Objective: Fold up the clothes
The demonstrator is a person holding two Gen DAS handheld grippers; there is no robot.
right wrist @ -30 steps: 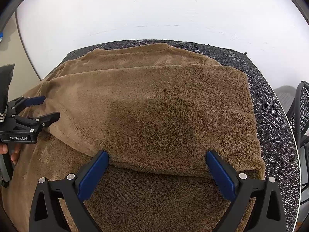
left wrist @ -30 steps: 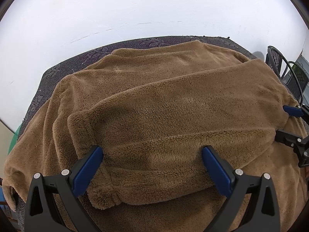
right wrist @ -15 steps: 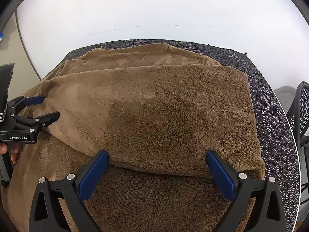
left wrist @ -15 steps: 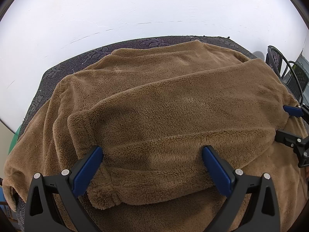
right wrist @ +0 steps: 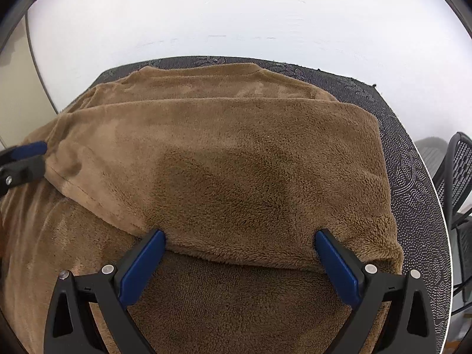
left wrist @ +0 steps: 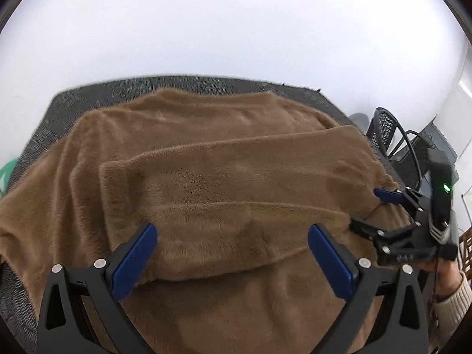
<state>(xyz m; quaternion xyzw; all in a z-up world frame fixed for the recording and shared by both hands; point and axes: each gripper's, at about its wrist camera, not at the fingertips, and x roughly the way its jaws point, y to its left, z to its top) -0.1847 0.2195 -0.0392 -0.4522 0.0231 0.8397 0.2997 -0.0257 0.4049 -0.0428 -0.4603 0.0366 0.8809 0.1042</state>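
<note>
A brown fleece garment lies spread on a dark patterned table, with a layer folded over its middle. My left gripper is open, its blue pads wide apart above the near edge of the folded layer. To its right my right gripper is also open at the fold's right end. In the right wrist view the garment fills the table. There my right gripper straddles the fold's near edge, and my left gripper shows at the left border beside the fold's corner.
A black mesh chair stands past the table's right side, also seen as a chair in the right wrist view. A hand in a cream sleeve holds the right gripper. A white wall rises behind the table.
My left gripper has drawn back and turned a little right, so the garment looks farther off and the right gripper and hand show more. My right gripper has hardly moved.
</note>
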